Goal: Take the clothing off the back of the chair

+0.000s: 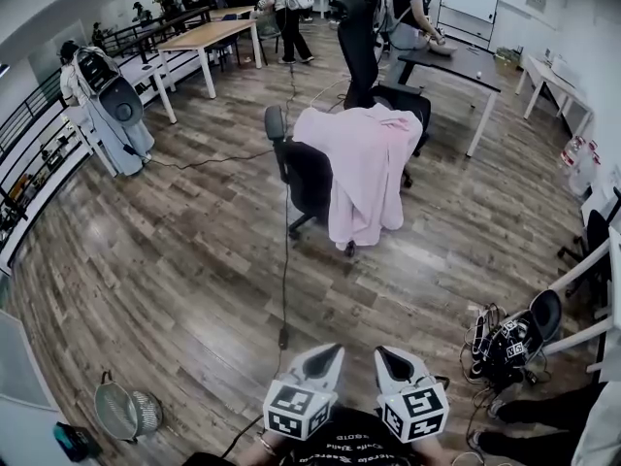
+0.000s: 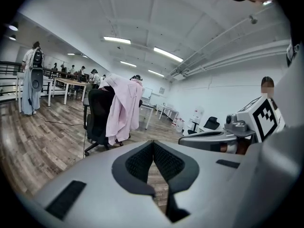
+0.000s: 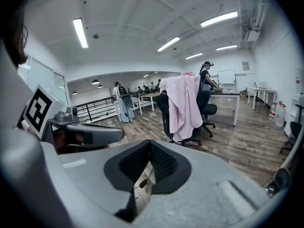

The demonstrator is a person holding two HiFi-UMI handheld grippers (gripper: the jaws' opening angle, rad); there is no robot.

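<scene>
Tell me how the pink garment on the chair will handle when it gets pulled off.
Probably floppy and light: the garment hangs in soft folds over the chair back. Lifted from one spot, it would likely sag and trail, since it reaches past the seat. The chair has a wheeled base, so a sideways tug might roll it.

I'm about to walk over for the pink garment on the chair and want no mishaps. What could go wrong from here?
A cable lies on the floor between you and the chair: you might trip on it.
The chair stands on casters, so it may roll or swivel when the garment is pulled.
Left gripper and right gripper jaws are shut; open them before reaching.
</scene>
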